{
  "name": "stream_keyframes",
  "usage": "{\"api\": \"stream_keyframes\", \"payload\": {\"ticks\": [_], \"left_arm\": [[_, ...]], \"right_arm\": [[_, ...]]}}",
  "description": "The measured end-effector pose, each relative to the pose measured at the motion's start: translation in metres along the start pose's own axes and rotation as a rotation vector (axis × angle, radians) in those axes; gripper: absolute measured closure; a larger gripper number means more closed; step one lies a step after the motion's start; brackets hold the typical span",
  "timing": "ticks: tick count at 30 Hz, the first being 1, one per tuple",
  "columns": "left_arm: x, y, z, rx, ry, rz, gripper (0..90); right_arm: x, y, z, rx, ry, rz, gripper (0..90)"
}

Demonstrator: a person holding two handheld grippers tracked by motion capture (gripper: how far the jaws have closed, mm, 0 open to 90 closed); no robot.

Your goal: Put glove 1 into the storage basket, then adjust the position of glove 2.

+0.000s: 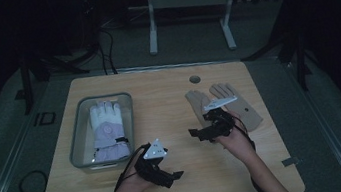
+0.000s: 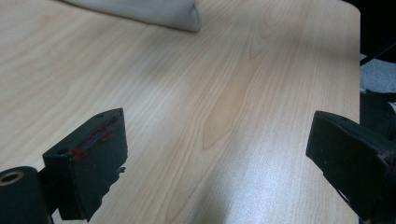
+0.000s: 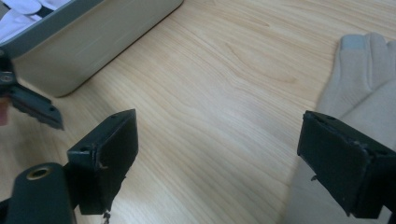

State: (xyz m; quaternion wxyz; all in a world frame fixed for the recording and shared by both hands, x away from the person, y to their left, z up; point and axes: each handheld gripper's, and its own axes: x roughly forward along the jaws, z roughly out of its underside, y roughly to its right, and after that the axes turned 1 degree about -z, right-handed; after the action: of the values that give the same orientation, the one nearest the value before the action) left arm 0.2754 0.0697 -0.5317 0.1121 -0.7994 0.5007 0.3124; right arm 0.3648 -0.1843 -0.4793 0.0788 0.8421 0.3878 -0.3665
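Right gripper (image 1: 204,132) spread wide, empty, just beside the tan gloves (image 1: 240,106) lying flat on the table (image 1: 169,101) — come in low, pinch one cuff edge. Left gripper (image 1: 167,176) also spread, empty — near tray (image 1: 74,139).

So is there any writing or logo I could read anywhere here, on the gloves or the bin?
No text here is readable.
White glove in the bin: a round badge, too small and blurred to read.
Tan glove: a small dark dot, no letters I can make out.
Grey plate on the left gripper: faint specks, unreadable.
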Motion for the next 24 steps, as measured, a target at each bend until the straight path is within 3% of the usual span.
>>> {"api": "stream_keyframes", "payload": {"ticks": [4,9,11,16,24], "left_arm": [[0.009,0.002,0.006,0.005,-0.011,-0.007,5.7],[0.016,0.004,0.013,0.013,-0.009,-0.021,5.7],[0.017,0.004,0.015,0.015,-0.009,-0.023,5.7],[0.019,0.004,0.018,0.03,-0.012,-0.031,5.7],[0.021,0.008,0.021,0.057,-0.013,-0.026,5.7]], "right_arm": [[-0.005,0.006,0.006,-0.005,0.016,0.03,10.8],[-0.003,0.012,0.021,-0.03,-0.023,0.055,10.7],[-0.003,0.016,0.027,-0.033,-0.037,0.036,11.2],[-0.003,0.029,0.036,-0.044,-0.019,0.041,17.5],[-0.002,0.057,0.033,-0.046,0.009,0.122,29.4]]}}
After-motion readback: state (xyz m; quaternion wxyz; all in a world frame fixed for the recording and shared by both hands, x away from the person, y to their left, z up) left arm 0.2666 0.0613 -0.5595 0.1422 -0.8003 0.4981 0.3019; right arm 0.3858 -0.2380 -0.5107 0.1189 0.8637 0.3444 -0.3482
